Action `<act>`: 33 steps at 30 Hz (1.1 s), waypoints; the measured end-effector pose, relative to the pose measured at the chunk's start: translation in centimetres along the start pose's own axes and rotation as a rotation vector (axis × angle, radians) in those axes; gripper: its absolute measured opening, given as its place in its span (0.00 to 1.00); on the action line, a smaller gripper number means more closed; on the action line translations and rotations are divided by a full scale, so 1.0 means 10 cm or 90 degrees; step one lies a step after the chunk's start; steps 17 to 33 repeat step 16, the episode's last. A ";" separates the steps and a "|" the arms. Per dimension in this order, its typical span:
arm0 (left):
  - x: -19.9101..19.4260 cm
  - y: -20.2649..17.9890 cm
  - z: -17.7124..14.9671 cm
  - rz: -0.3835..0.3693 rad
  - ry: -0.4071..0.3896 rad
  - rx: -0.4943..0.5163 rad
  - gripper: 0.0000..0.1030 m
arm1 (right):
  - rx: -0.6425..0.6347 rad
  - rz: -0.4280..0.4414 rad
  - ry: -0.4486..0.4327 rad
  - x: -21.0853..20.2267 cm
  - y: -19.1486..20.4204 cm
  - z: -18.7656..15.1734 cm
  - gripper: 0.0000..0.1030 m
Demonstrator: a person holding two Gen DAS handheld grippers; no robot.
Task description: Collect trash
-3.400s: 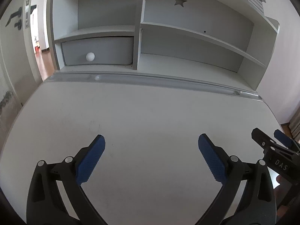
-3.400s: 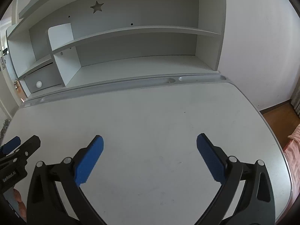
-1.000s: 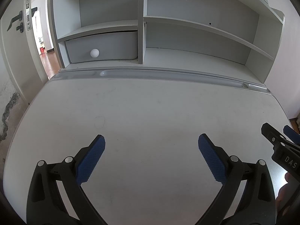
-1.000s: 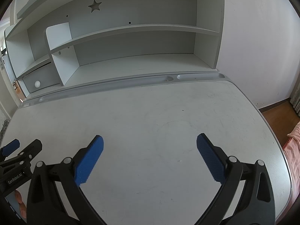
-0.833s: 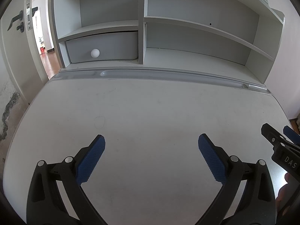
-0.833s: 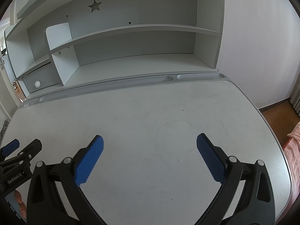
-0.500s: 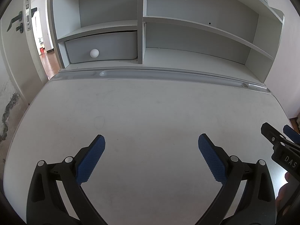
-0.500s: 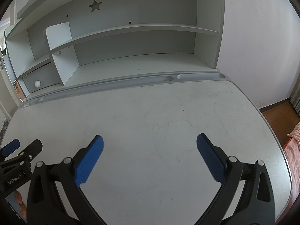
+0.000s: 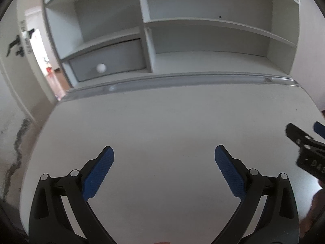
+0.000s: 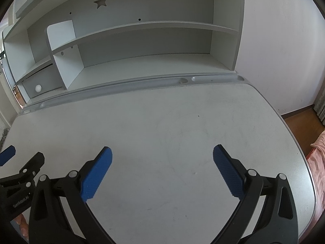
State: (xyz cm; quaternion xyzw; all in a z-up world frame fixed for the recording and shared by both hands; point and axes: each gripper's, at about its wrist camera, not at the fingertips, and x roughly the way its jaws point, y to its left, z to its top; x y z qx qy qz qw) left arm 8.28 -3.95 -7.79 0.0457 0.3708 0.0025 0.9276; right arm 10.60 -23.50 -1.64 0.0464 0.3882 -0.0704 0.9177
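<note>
Fingers (image 9: 97, 171) on the left gripper (image 9: 163, 172) are spread wide with nothing between them, blue pads hanging over the bare white worktop (image 9: 162, 126). Same deal on the right gripper (image 10: 162, 171): its fingers (image 10: 95, 172) are released wide apart and gripping nothing, also above the worktop.

Using the worktop as the landmark: along its far edge runs a grey pencil groove (image 10: 154, 82), and behind that stands a white shelf unit (image 10: 142, 40) with a star cutout (image 10: 101, 1) in the back panel. At the far-left end of the worktop, on the lowest level of the shelf unit, there's a grey drawer (image 9: 109, 60) with a round white knob (image 9: 101, 68). Past the worktop's left edge you can see a doorway (image 9: 45, 61) and a wall with a dark crack (image 9: 17, 148). Off the right edge there's wooden floor (image 10: 300, 126) and some pink fabric (image 10: 319, 158).

Each gripper pokes into the other's view, the right one at the right edge of the left wrist camera, the left one at the lower-left of the right wrist camera.

As for trash, I can't spot any in either view; the worktop surface only shows faint scuffs and ring marks (image 10: 186, 136).
</note>
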 end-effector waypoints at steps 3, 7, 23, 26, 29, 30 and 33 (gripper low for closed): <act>0.01 0.02 0.04 -0.008 0.014 -0.006 0.94 | -0.001 0.000 0.006 0.02 0.01 0.00 0.93; 0.06 0.06 0.04 -0.003 0.029 -0.019 0.94 | 0.001 -0.002 0.013 0.03 0.01 0.00 0.93; 0.29 0.12 -0.05 -0.040 0.094 -0.005 0.94 | 0.001 -0.061 0.070 0.16 -0.01 -0.03 0.93; 0.29 0.12 -0.05 -0.040 0.094 -0.005 0.94 | 0.001 -0.061 0.070 0.16 -0.01 -0.03 0.93; 0.29 0.12 -0.05 -0.040 0.094 -0.005 0.94 | 0.001 -0.061 0.070 0.16 -0.01 -0.03 0.93; 0.29 0.12 -0.05 -0.040 0.094 -0.005 0.94 | 0.001 -0.061 0.070 0.16 -0.01 -0.03 0.93; 0.29 0.12 -0.05 -0.040 0.094 -0.005 0.94 | 0.001 -0.061 0.070 0.16 -0.01 -0.03 0.93</act>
